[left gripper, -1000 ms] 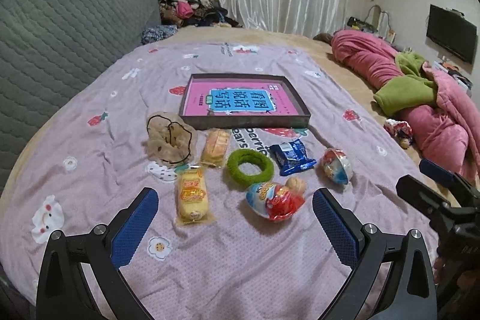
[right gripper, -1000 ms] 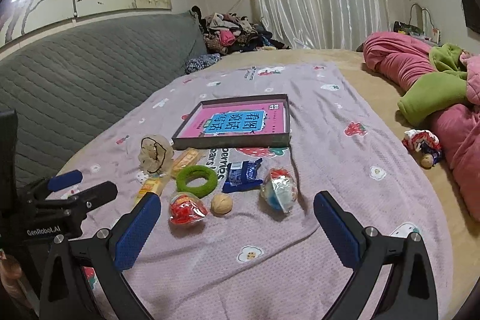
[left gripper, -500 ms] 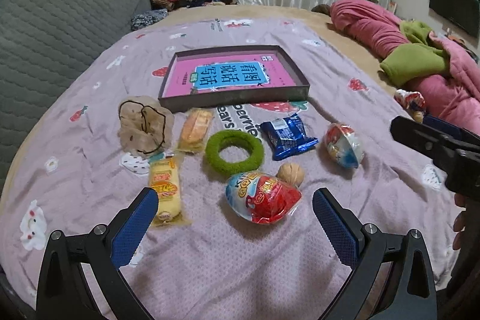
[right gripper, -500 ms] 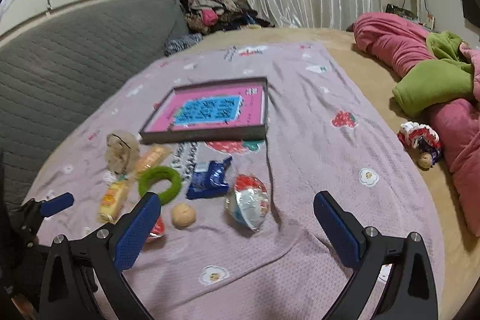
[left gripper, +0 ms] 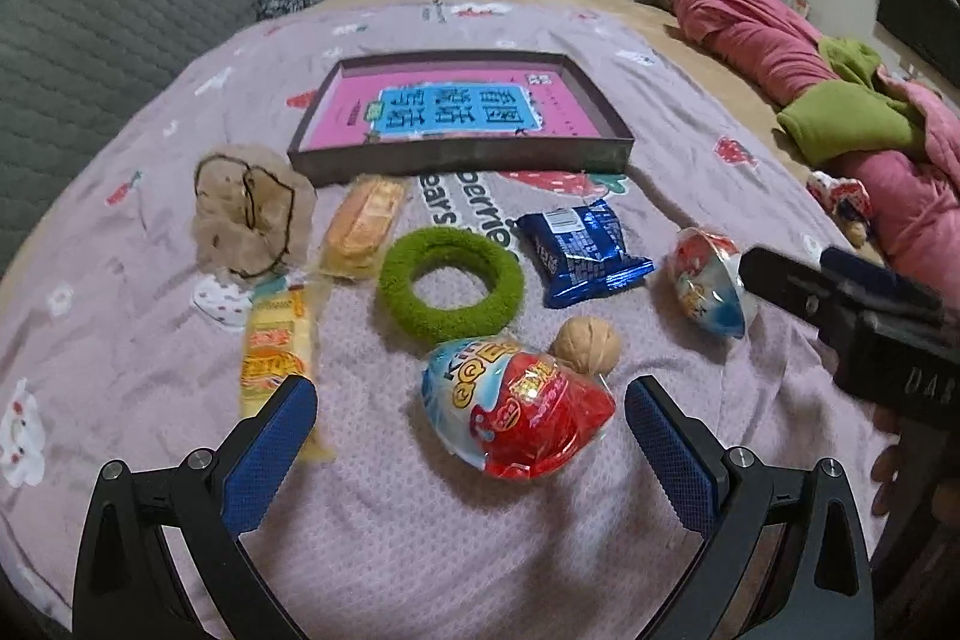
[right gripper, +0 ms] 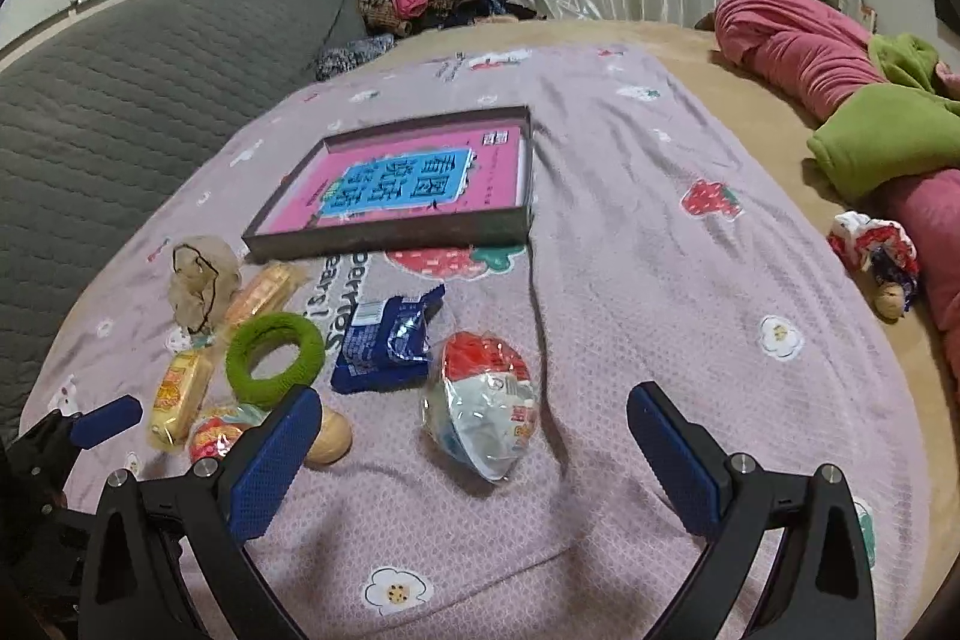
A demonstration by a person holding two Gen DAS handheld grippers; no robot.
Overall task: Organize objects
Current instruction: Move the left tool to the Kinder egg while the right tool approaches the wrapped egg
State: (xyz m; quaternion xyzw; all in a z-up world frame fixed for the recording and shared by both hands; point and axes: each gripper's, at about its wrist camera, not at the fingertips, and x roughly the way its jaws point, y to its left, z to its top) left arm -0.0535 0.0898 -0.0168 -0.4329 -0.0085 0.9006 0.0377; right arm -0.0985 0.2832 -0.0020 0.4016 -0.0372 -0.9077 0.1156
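Barely started, by the looks of it. Nothing in the tray [left gripper: 462, 160] yet apart from the pink book [left gripper: 456, 115] lying flat inside. Still scattered on the purple blanket [left gripper: 480, 550] just in front of it: beige scrunchie [left gripper: 252, 214], two yellow snack packs [left gripper: 363, 226], green ring [left gripper: 451, 285], blue packet [left gripper: 579, 253], walnut [left gripper: 587, 345], and two foil-wrapped eggs (red-blue one [left gripper: 519, 409], paler one [right gripper: 483, 415]).

Left gripper [left gripper: 471, 430] spread wide, holding nothing, hovering over the red-blue egg. Right gripper [right gripper: 474, 442] also wide and empty, near the paler egg.

Hard to read the wrapper print; red-blue egg half hidden behind a finger in the right view.
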